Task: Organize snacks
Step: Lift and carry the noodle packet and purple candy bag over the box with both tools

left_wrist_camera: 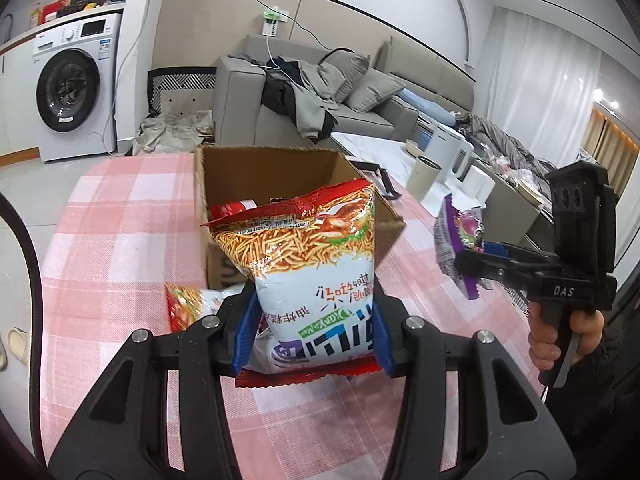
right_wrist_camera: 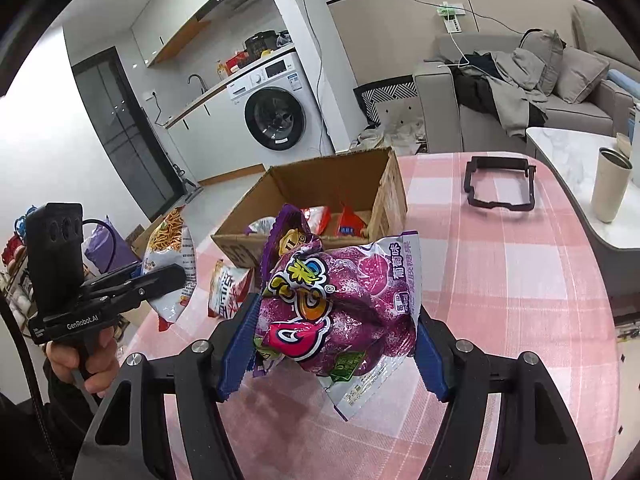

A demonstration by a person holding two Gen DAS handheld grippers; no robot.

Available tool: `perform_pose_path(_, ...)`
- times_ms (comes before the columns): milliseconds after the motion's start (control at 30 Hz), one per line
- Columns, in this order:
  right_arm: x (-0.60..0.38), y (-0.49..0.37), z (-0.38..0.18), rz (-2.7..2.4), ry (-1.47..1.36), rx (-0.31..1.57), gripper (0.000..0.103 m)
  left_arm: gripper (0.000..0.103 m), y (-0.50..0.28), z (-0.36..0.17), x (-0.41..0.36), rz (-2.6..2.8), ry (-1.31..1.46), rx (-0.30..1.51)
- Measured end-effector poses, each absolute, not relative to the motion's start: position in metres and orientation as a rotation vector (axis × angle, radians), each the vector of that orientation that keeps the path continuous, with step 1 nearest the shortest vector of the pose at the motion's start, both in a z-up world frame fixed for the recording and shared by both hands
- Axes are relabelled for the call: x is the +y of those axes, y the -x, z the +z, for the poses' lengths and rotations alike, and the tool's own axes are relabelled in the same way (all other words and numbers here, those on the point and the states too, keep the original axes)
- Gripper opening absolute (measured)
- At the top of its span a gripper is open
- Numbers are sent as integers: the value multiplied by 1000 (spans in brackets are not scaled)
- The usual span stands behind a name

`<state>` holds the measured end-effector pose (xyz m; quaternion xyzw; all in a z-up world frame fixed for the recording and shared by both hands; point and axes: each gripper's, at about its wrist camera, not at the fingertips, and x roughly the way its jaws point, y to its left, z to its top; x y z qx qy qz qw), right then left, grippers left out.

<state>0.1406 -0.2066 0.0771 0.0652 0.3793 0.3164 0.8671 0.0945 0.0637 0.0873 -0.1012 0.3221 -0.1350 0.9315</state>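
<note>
Blue pads of the left gripper (left_wrist_camera: 316, 326) pinch a noodle-snack bag (left_wrist_camera: 316, 256) held just short of the cardboard box (left_wrist_camera: 280, 168); the right gripper (right_wrist_camera: 332, 344) clamps a purple grape-candy bag (right_wrist_camera: 340, 312) nearby. Both look mid-carry; next, lift each over the rim and release. Readable: "DAS", "GenRobot.AI". One red packet (right_wrist_camera: 228, 288) lies on the checked tablecloth (right_wrist_camera: 520, 280).

Left gripper (left_wrist_camera: 316, 320): blue pads (left_wrist_camera: 245, 330) pressed in from both sides, clamped, raised off the surface, pointing forward. Right gripper (right_wrist_camera: 336, 344): same, pads (right_wrist_camera: 236, 350) clamped, raised. Bare hand (left_wrist_camera: 568, 336) wraps the right handle; other hand (right_wrist_camera: 86, 354) wraps the left, finger on trigger.
</note>
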Motion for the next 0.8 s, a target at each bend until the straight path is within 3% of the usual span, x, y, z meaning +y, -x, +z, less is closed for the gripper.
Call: perform_pose_path(800,-179,-180,113,637,-159,732,71,44,-169,139,77,-151,132,598)
